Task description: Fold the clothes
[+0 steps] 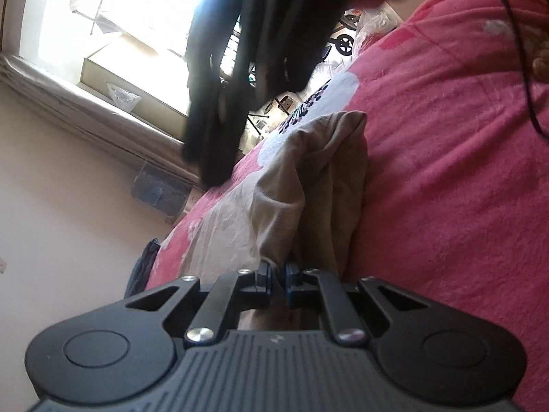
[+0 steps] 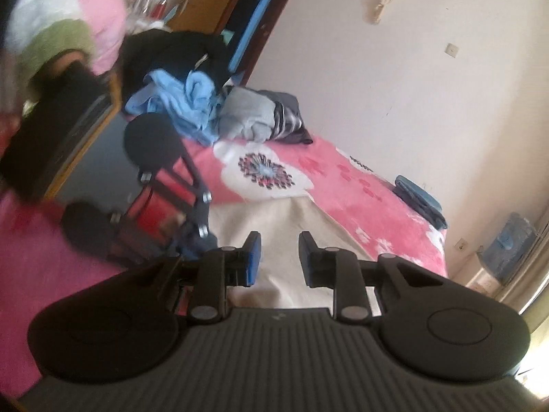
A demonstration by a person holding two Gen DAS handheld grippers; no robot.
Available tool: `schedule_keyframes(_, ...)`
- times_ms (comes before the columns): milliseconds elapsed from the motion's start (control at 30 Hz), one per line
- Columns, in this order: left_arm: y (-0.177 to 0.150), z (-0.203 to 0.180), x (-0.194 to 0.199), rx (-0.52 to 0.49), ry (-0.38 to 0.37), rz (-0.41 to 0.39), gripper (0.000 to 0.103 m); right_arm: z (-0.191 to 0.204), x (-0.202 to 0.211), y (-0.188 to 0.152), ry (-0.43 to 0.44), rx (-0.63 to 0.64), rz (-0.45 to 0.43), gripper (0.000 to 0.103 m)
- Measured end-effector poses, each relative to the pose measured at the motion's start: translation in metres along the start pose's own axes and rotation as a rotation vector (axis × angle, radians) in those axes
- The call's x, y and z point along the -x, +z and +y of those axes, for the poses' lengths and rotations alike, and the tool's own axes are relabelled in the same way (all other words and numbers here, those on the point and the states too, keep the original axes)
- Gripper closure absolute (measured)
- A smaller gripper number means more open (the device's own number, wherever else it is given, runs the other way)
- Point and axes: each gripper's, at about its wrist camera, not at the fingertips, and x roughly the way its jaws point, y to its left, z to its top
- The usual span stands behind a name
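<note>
Now your left tongs pinch the beige cloth, which runs away ahead across the bed; right tongs gape empty above it.

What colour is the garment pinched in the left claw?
Plain beige cloth garment, clearest in the left wrist view.

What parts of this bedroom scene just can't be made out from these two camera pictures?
- Left wrist view: the dark blurred thing hanging across the window; what it is stays unclear.
- Left wrist view: how much beige garment the left gripper pinches.
- Right wrist view: the left edge, smeared by motion blur.
</note>
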Motion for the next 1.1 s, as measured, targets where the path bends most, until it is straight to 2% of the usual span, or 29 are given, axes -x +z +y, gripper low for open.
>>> schedule_keyframes(33,0.000,0.001,0.000,0.020,-0.001,0.009,0.094,0.004,-0.008,-0.005,0.005,-0.024,0.014,0.081)
schedule_keyframes(100,-0.001,0.008,0.000,0.116,-0.049,0.051,0.087,0.012,-0.024,-0.027,0.022,-0.077,0.093,0.082)
schedule_keyframes(233,-0.010,0.025,0.015,0.310,-0.082,0.087,0.080,0.025,-0.029,-0.056,-0.008,-0.109,0.112,0.082)
schedule_keyframes(367,-0.017,0.061,0.040,0.546,-0.122,0.064,0.079,0.025,-0.029,-0.054,-0.029,-0.140,0.118,0.082)
schedule_keyframes(433,-0.016,0.072,0.042,0.609,-0.107,0.048,0.079,0.027,-0.027,-0.056,-0.036,-0.144,0.115,0.082)
schedule_keyframes(500,-0.012,0.080,0.036,0.645,-0.090,0.045,0.074,0.029,-0.026,-0.057,-0.046,-0.151,0.114,0.081)
schedule_keyframes(567,-0.014,0.070,0.019,0.617,-0.100,0.113,0.068,0.030,-0.028,-0.056,-0.057,-0.160,0.113,0.080)
schedule_keyframes(600,-0.017,0.063,0.010,0.596,-0.116,0.154,0.068,0.031,-0.029,-0.056,-0.063,-0.157,0.115,0.080)
schedule_keyframes(700,-0.035,0.054,0.008,0.630,-0.139,0.128,0.067,0.033,-0.026,-0.055,-0.063,-0.145,0.125,0.080)
schedule_keyframes(833,-0.038,0.060,0.006,0.680,-0.153,0.132,0.066,0.030,-0.019,-0.047,-0.049,-0.130,0.142,0.081)
schedule_keyframes(900,-0.040,0.064,0.004,0.704,-0.161,0.136,0.066,0.020,-0.007,-0.035,-0.035,-0.194,0.108,0.081)
schedule_keyframes(1000,-0.041,0.063,0.005,0.709,-0.161,0.136,0.065,0.009,0.000,-0.023,-0.075,-0.211,0.061,0.081)
schedule_keyframes(1100,-0.040,0.062,0.004,0.705,-0.172,0.138,0.061,0.005,-0.017,-0.052,-0.103,-0.224,0.170,0.081)
